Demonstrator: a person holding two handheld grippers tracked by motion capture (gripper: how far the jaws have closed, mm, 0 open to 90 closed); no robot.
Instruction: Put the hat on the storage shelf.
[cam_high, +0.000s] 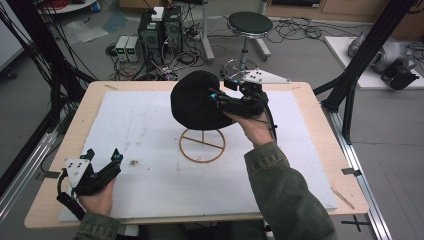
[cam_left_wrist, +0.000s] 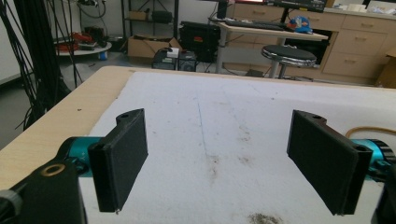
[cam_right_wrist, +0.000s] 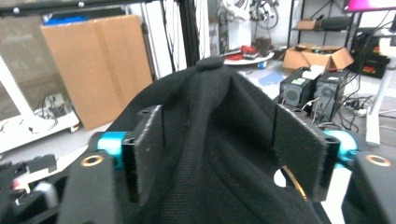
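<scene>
A black hat (cam_high: 195, 100) sits tilted over a wooden stand whose ring base (cam_high: 202, 146) lies on the white mat in the middle of the table. My right gripper (cam_high: 220, 89) reaches the hat from the right. In the right gripper view the hat (cam_right_wrist: 210, 140) bulges in a ridge between the two pads, and the right gripper (cam_right_wrist: 218, 154) is shut on it. Near the table's front left corner my left gripper (cam_high: 103, 155) rests open, and in the left gripper view the left gripper (cam_left_wrist: 217, 158) has only mat between its jaws.
A white mat (cam_high: 150, 175) covers most of the wooden table (cam_high: 320, 115). A stool (cam_high: 248, 22) and computer boxes (cam_high: 160, 30) with cables stand on the floor beyond the far edge. Black frame posts (cam_high: 350, 95) rise at the table's right side.
</scene>
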